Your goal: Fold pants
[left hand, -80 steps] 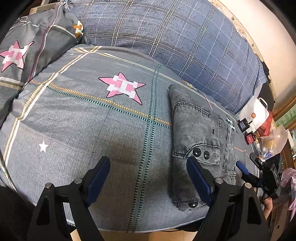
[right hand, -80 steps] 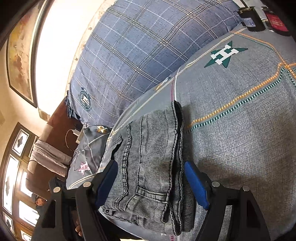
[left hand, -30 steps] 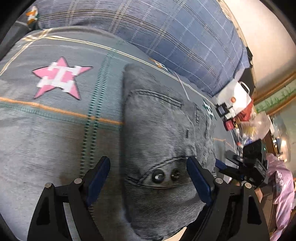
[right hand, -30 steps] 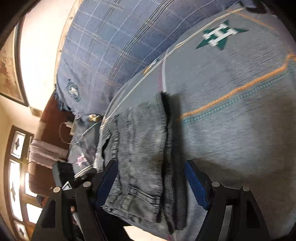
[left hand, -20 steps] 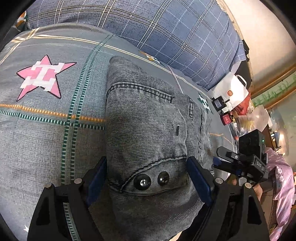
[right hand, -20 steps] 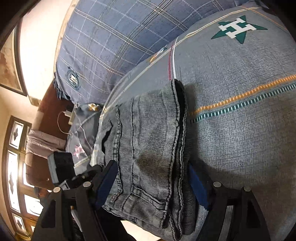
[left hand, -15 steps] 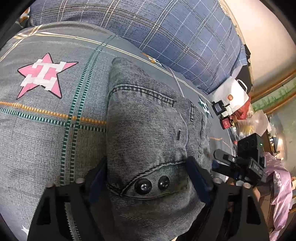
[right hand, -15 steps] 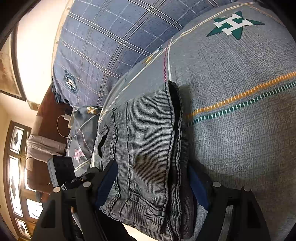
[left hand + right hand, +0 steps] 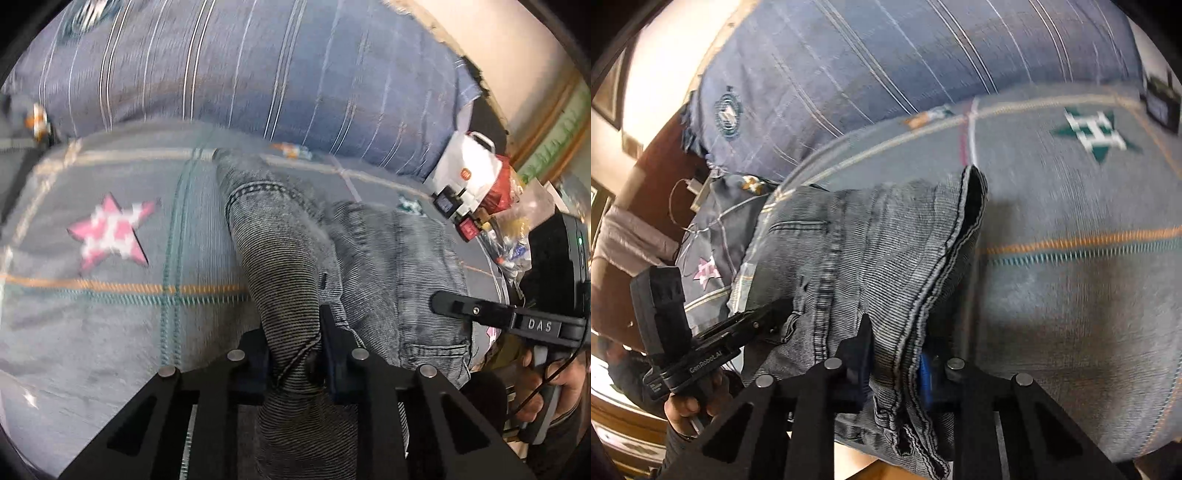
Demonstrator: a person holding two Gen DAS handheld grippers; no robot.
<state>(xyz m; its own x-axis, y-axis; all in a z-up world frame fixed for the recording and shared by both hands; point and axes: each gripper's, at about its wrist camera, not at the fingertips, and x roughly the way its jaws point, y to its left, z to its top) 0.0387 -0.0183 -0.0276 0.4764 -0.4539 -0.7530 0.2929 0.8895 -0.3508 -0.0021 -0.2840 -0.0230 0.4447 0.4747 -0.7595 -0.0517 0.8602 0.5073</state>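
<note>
Two claws grip one folded pair of grey jeans [image 9: 388,258] on a bed. The bed's grey cover [image 9: 110,295] carries a pink star [image 9: 107,232], a green star [image 9: 1095,134] and orange and teal stripes. A blue plaid duvet [image 9: 258,81] is heaped along the far side, toward twelve o'clock in both wrist views. In the left wrist view, bedside clutter sits at about two o'clock: a white paper bag [image 9: 465,173] with a red bag [image 9: 502,188] against it; what they hold cannot be told. In the right wrist view, dark wooden furniture fills nine o'clock.

The jeans lie at the near edge of the bed, their long axis running from six toward twelve o'clock in the left wrist view, near end bunched and raised.

The left claw [image 9: 295,354] is closing, its pads already pinching a fold of denim. The right claw [image 9: 894,362] is clenched on the stacked hems at the other near corner. Each view shows the other claw held by a hand [image 9: 690,402].
</note>
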